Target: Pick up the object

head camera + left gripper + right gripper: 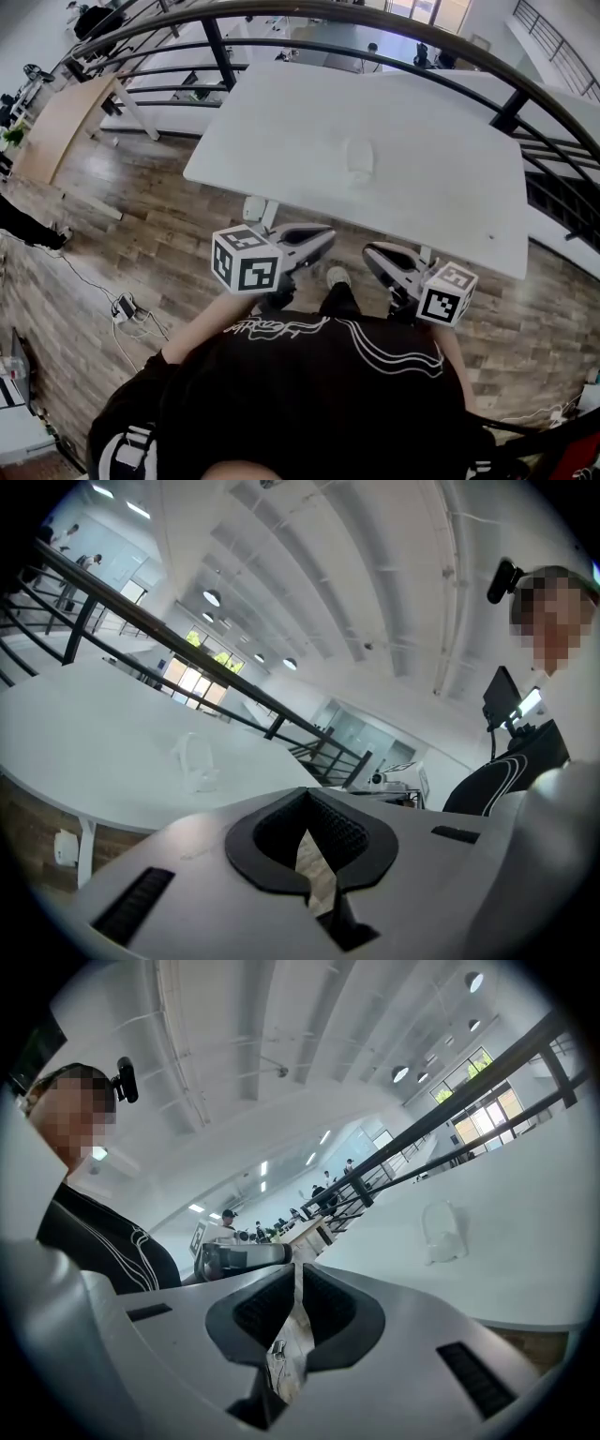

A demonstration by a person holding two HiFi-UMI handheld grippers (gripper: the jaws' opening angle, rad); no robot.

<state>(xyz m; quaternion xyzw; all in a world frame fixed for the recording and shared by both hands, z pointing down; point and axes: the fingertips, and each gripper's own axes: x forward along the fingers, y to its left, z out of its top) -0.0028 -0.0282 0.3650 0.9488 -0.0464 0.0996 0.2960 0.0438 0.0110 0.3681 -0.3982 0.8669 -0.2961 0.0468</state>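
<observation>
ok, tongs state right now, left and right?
Left grey tongs: closed, holding nothing.
Right grey tongs: closed, holding nothing.

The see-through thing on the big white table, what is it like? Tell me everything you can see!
The small see-through plastic cup-like thing is clear and almost colourless, so it nearly vanishes against the white tabletop. It looks like thin plastic, with a rounded body and what seems a slightly wider bottom edge. It looks empty. It sits alone near the middle of the table, resting on the top, and nothing else touches it. Whether it is the right way up or upside down is too faint to tell.
</observation>
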